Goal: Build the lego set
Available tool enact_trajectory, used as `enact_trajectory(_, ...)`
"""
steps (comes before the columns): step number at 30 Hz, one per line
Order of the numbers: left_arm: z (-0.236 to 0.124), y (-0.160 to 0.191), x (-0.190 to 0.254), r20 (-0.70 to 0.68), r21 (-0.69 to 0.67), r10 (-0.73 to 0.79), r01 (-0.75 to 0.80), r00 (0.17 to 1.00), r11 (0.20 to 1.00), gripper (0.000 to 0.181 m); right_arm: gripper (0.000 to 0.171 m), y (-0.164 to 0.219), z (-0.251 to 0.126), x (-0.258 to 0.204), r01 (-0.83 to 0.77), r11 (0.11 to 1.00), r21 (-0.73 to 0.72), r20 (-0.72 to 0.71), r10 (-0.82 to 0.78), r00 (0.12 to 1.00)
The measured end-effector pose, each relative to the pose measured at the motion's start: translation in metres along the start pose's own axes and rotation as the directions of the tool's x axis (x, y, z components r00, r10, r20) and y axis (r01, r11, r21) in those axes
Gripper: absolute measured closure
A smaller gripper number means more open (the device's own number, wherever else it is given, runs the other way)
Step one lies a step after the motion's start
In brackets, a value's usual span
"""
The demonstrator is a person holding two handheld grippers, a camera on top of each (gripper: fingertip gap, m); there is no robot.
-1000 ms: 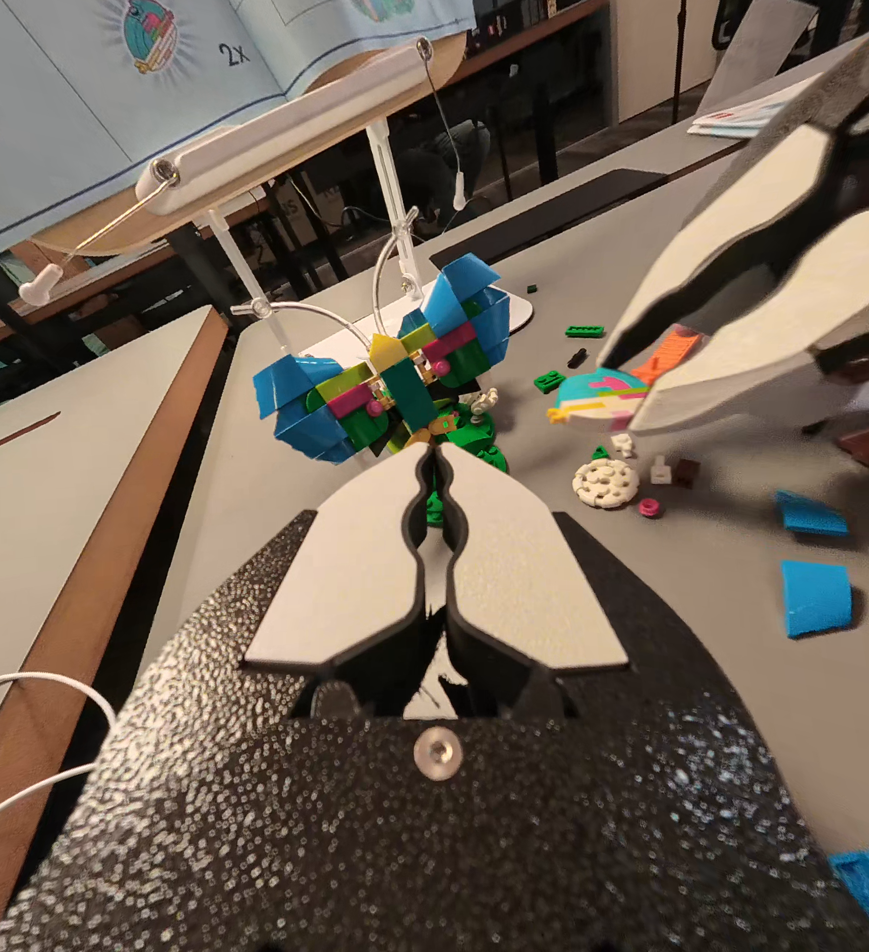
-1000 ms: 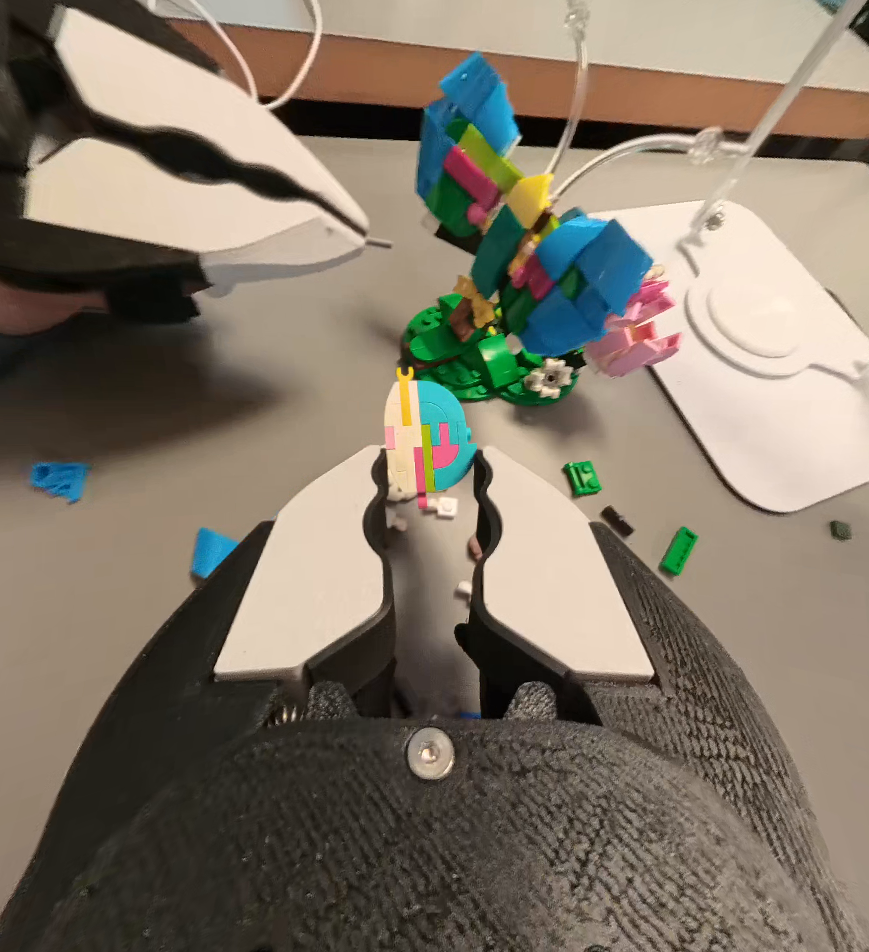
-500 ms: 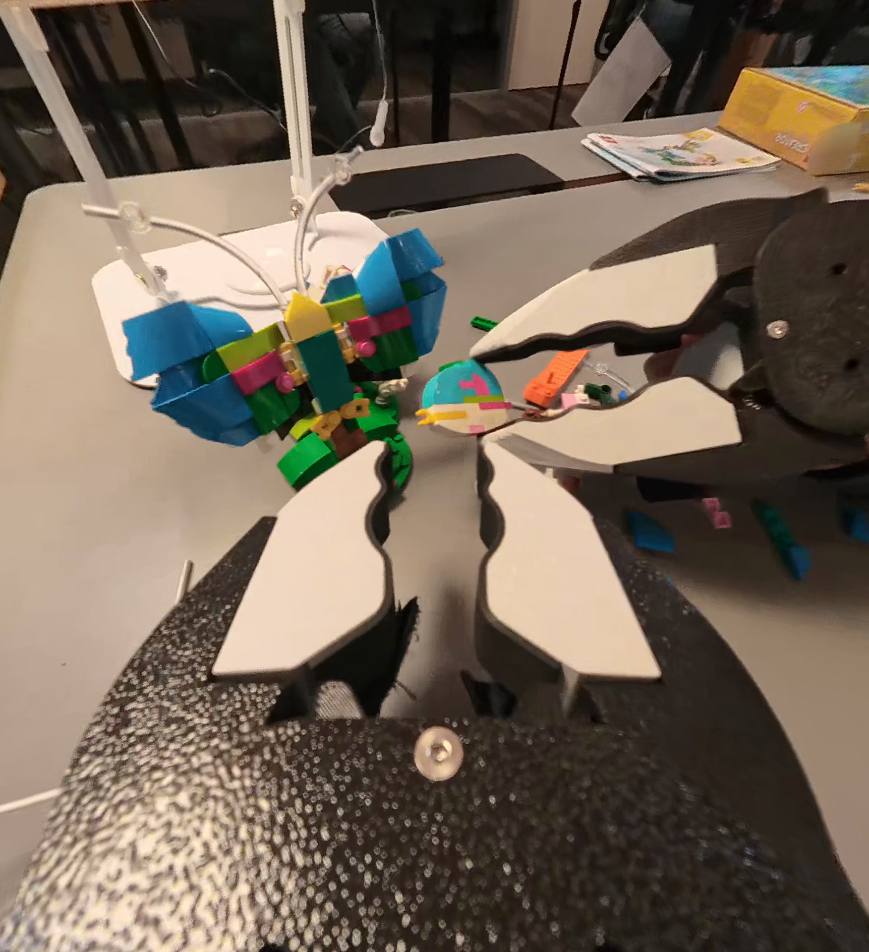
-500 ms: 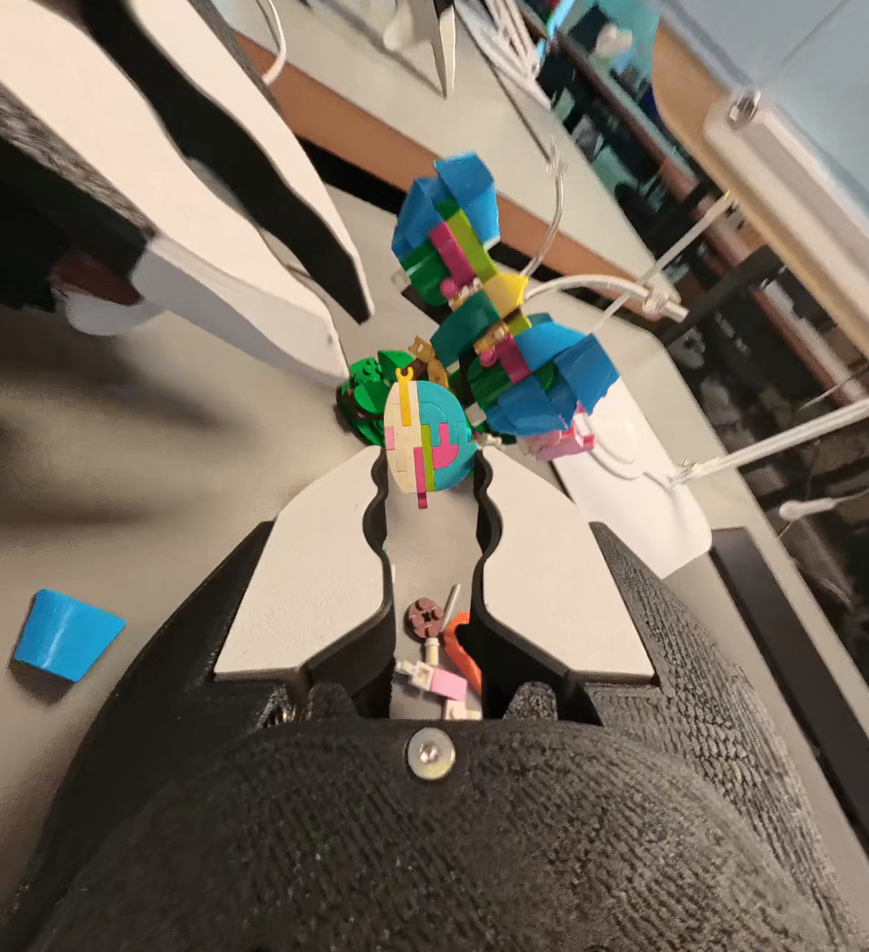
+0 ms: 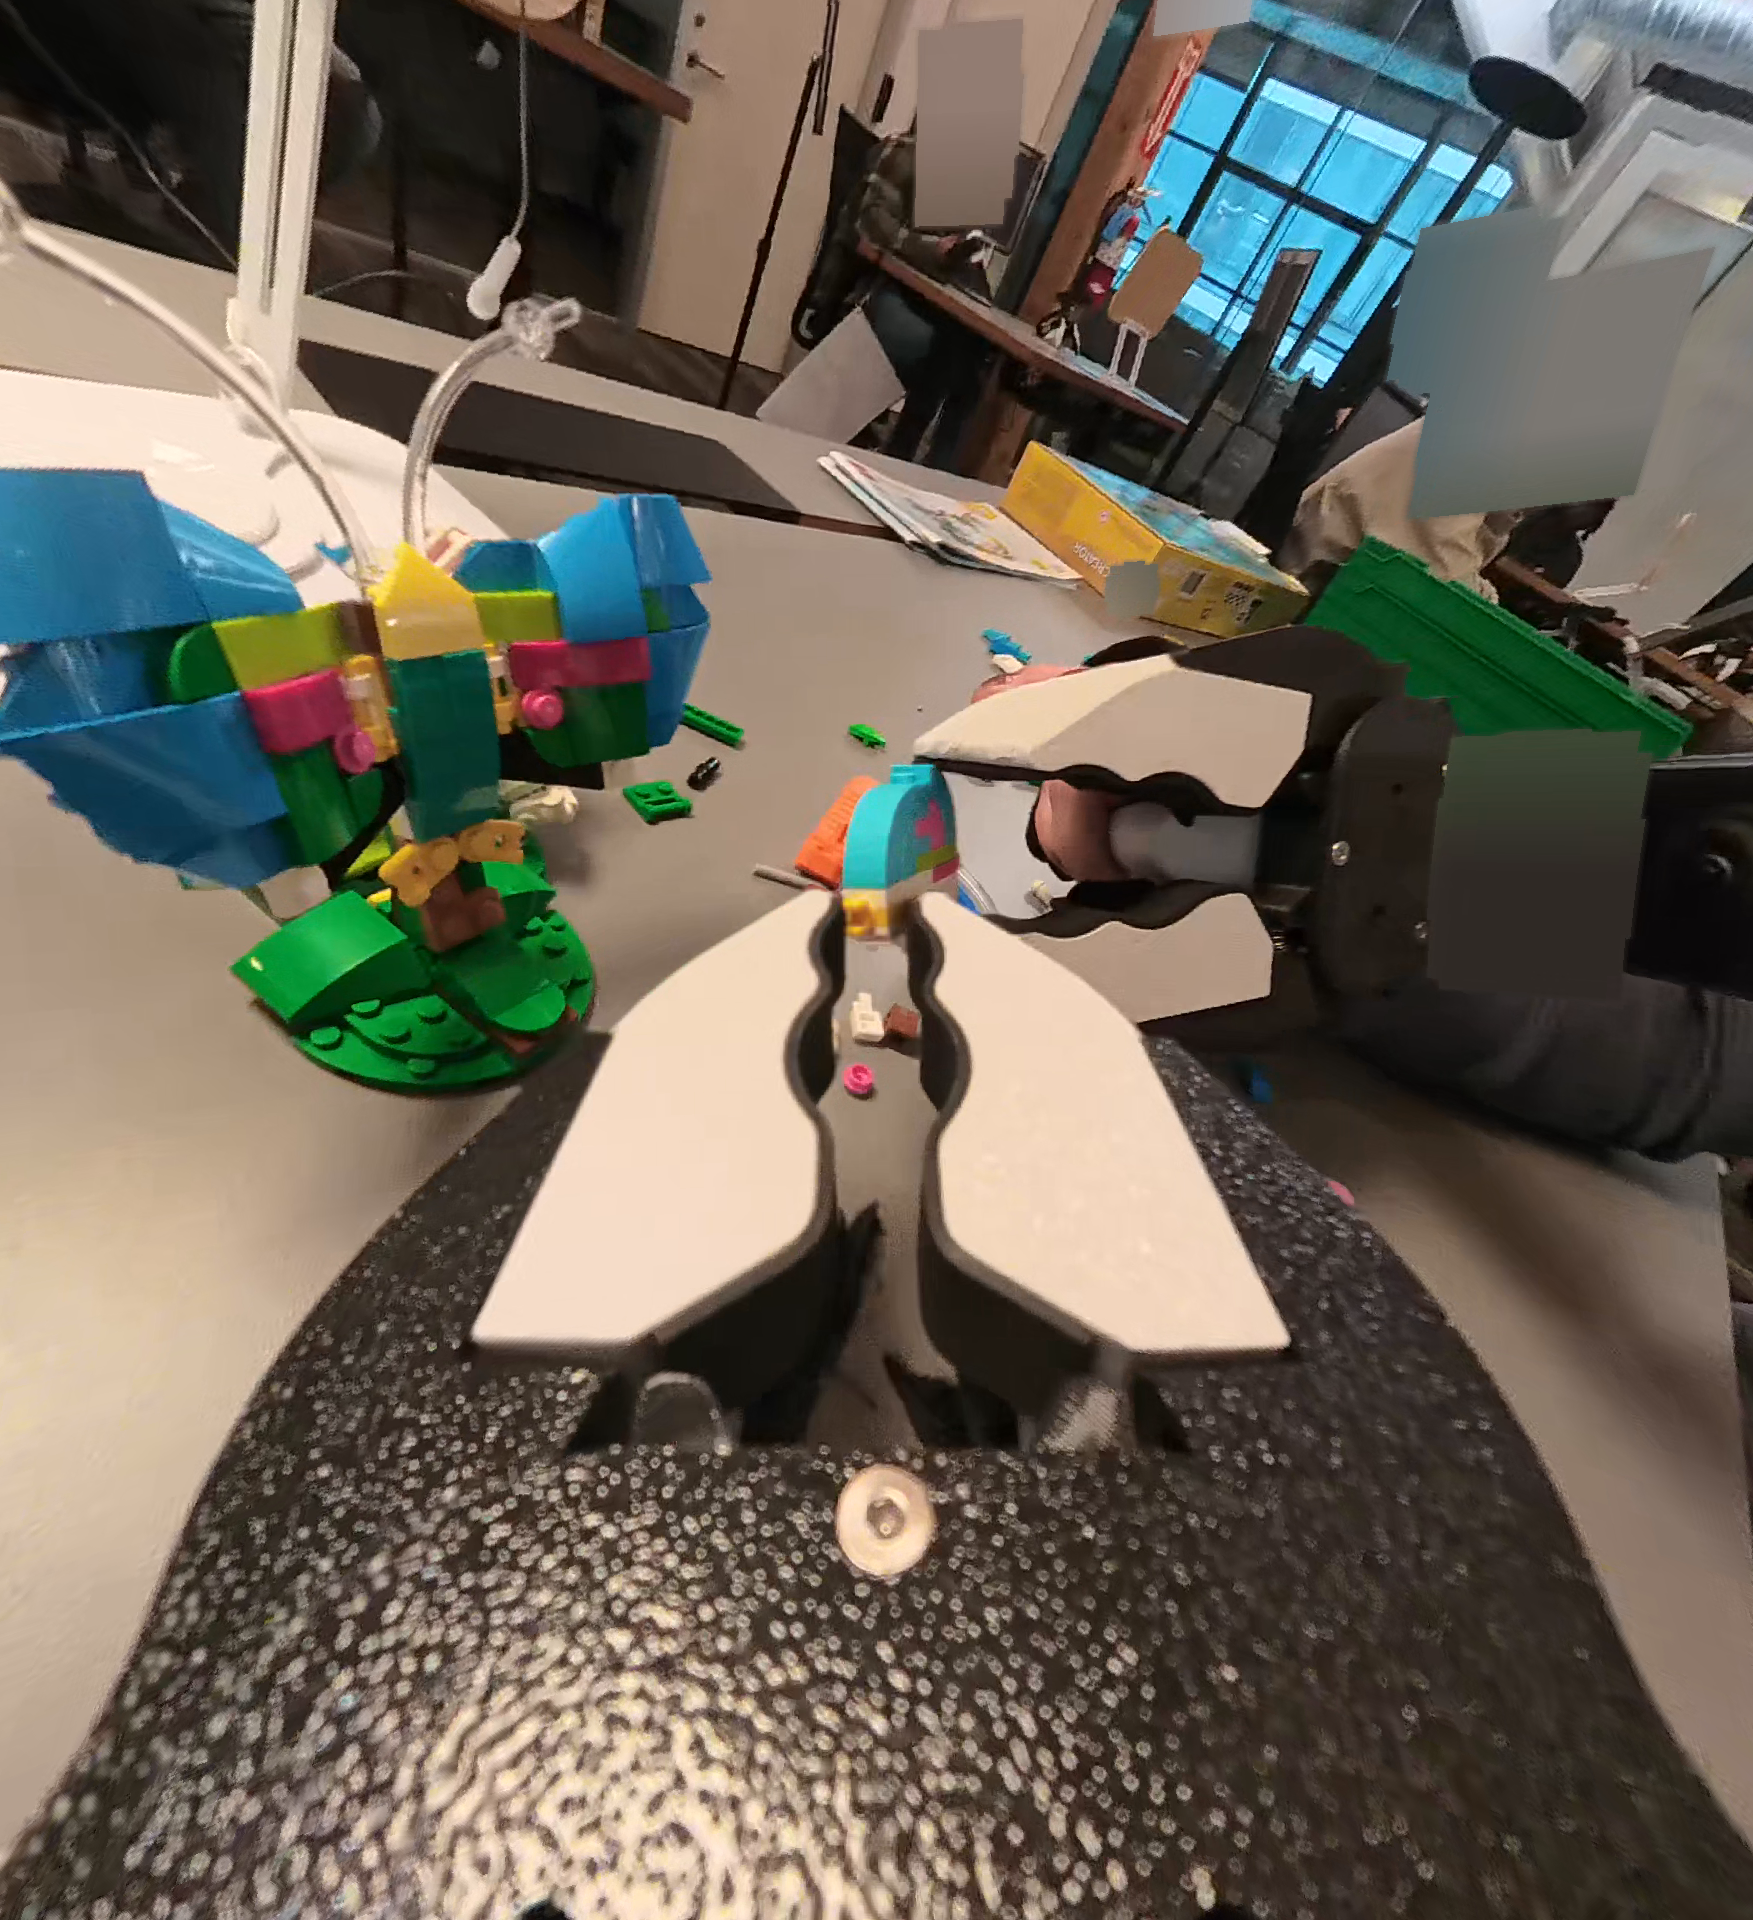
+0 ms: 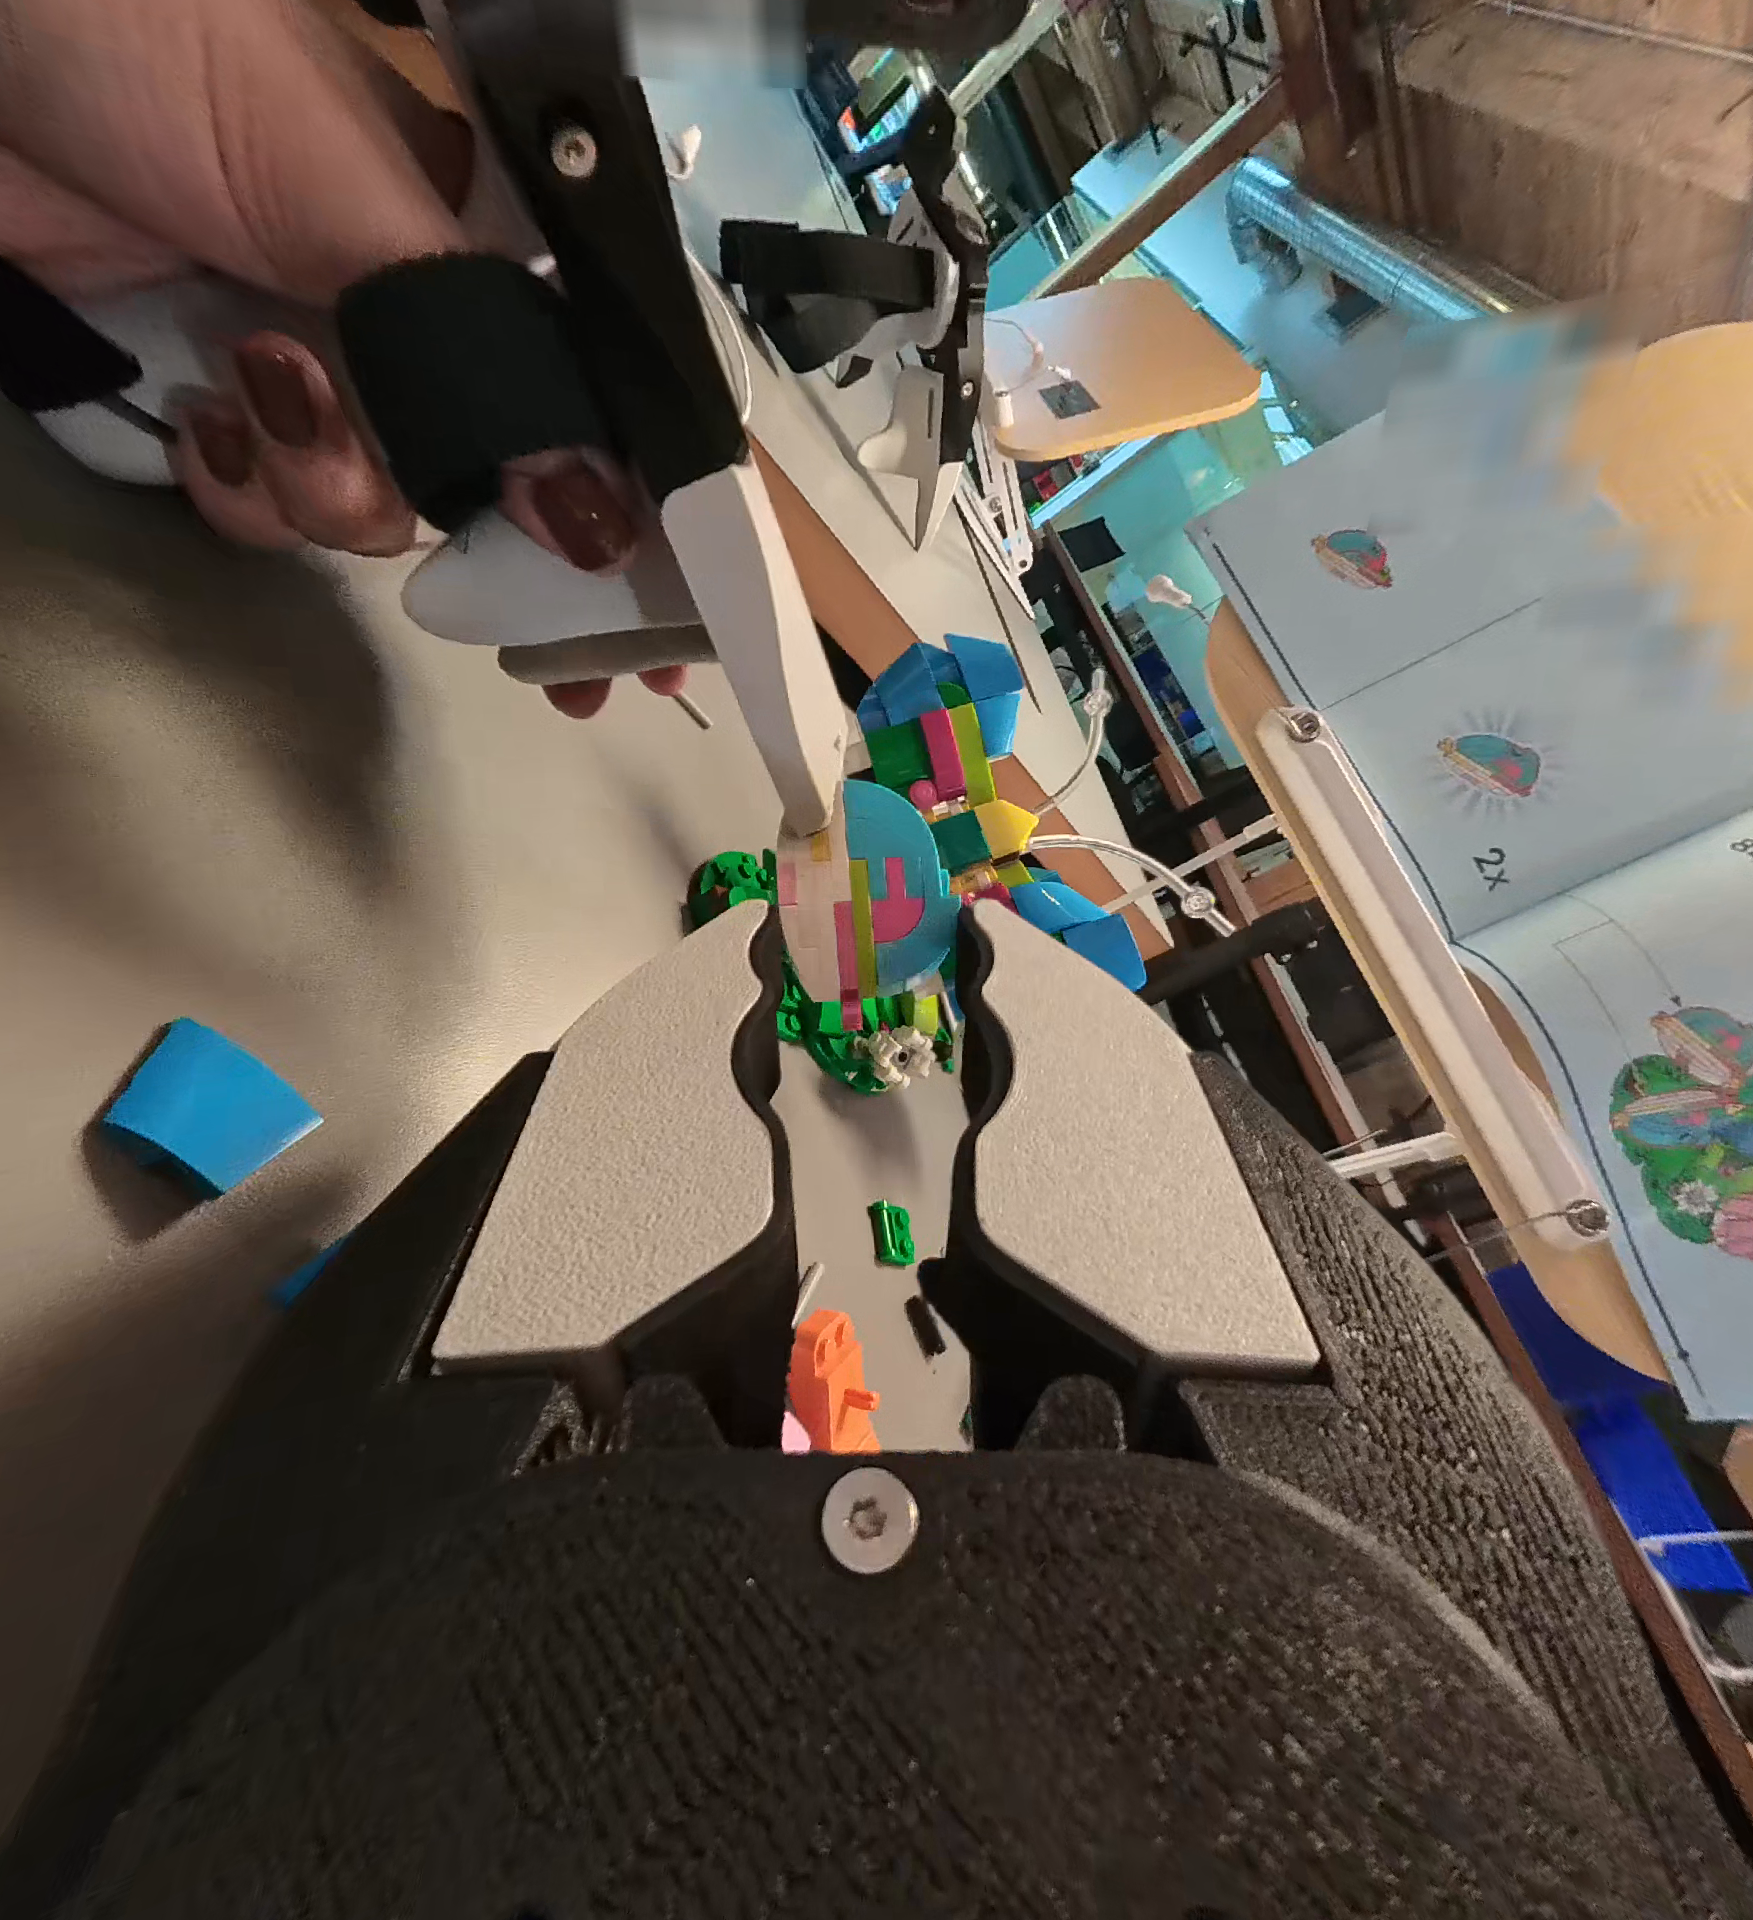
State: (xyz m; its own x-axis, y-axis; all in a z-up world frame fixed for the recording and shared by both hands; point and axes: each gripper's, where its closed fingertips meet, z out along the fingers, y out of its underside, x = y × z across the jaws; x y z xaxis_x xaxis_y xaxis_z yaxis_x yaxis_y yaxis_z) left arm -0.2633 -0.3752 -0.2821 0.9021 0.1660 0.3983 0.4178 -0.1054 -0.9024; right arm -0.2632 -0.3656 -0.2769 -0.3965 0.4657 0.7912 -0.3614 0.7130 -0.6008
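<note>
Between the two grippers, above the grey tabletop (image 5: pixel 1111 644), hangs a small rounded wing piece (image 6: pixel 872 894) of teal, white, pink and lime bricks. The right gripper (image 6: pixel 867 925) has its jaws clenched on the wing's lower half, and the wing's bottom edge is hidden between the tips. The left gripper (image 5: pixel 870 912) meets the same piece from the other side; its jaws stand a little apart around the wing's yellow end, and whether they truly pinch it or only touch it cannot be told. Left of the wing stands the brick butterfly (image 5: pixel 332 717), blue-winged on a round green base (image 5: pixel 436 997), with its far left wing cut off by the frame edge. Clear curved rods (image 5: pixel 228 353) rise behind it, their feet hidden. Loose bits lie around: a blue curved tile (image 6: pixel 207 1107), a green plate (image 6: pixel 891 1231), an orange tool (image 6: pixel 830 1382) half covered by the right gripper's body, and a pink stud (image 5: pixel 858 1081). An open instruction book (image 6: pixel 1578 831) on a stand is blurred at its top edge. A yellow box (image 5: pixel 1152 551) lies at the tabletop's far side.
</note>
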Motion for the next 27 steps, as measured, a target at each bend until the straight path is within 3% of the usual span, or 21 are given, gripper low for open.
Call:
enact_trajectory(14, -0.011, -0.012, 0.001, 0.067, 0.074, 0.147, -0.151, 0.987, 0.986, 0.173, 0.142, 0.001, -0.004, 0.003, -0.070, 0.996, 0.048, -0.024, 0.071, 0.997)
enact_trajectory(22, -0.022, -0.021, -0.001, 0.075, 0.138, 0.149, -0.158, 0.986, 0.978, 0.173, 0.143, 0.005, -0.010, 0.013, -0.332, 0.938, 0.096, 0.082, 0.325, 0.942)
enact_trajectory(27, -0.025, -0.024, 0.008, 0.020, 0.169, 0.164, -0.165, 0.986, 0.972, 0.173, 0.139, -0.007, -0.019, 0.013, -0.579, 0.807, 0.115, 0.310, 0.524, 0.793)
